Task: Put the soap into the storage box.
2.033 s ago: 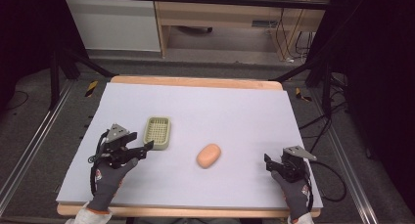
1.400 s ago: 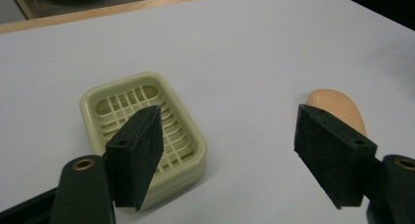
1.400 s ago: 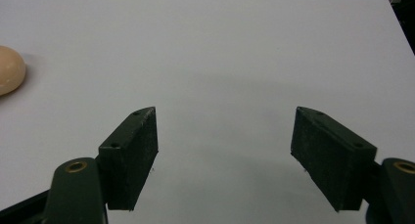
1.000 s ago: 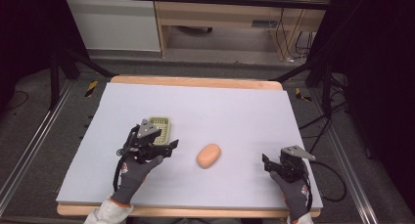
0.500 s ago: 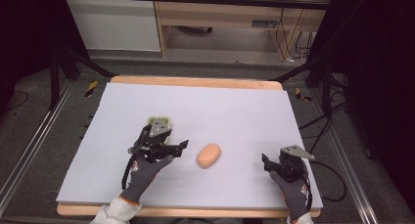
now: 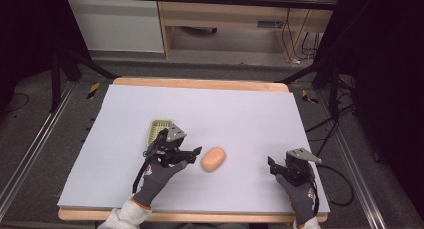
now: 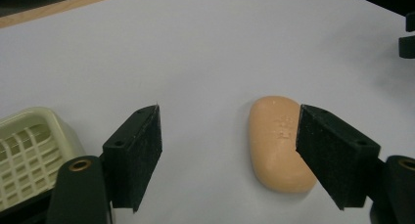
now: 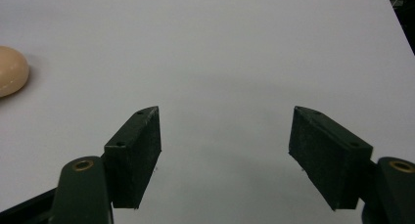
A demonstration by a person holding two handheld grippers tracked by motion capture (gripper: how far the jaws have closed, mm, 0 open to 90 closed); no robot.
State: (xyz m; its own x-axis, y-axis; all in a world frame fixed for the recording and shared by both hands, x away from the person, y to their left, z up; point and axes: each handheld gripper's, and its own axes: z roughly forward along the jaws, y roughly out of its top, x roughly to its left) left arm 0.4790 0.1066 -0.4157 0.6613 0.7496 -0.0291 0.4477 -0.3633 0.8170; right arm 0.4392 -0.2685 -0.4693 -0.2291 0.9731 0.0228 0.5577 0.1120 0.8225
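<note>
Table [image 6: 240, 104]: white sheet over a wooden top; the wood shows as a strip along the far edge and the near edge. Near edge partly cut off by the frame bottom in the high view.

Left hand [image 6: 157, 176], grey glove, enters from 6 o'clock; the forearm is cut off at the frame edge. It carries the left gripper [image 6: 192, 152], jaws pointing toward 3 o'clock in the high view.

Right hand [image 6: 300, 199] at the near right corner, wrist cut off below. Right gripper [image 6: 270, 165] rests there with jaws apart and nothing between them; bare sheet only in the right gripper view. Its jaws have just been closing partway, still clearly parted.

Soap dish [image 6: 159, 129], pale yellow-green, slotted floor: near half hidden behind the left gripper's body in the high view; in the left gripper view it is cut off at the lower left corner [image 7: 29, 150].

Soap bar [image 6: 213, 159], peach, oval, lying flat on the sheet at 3 o'clock of the left gripper, just beyond its tips. In the left gripper view [image 7: 279, 143] its lower right part is hidden behind the right-hand pad. Embossed marking on top, too small to read.

Left gripper state: jaws wide apart, holding nothing; pads not pressing the bar, contact with the right-hand pad cannot be told
</note>
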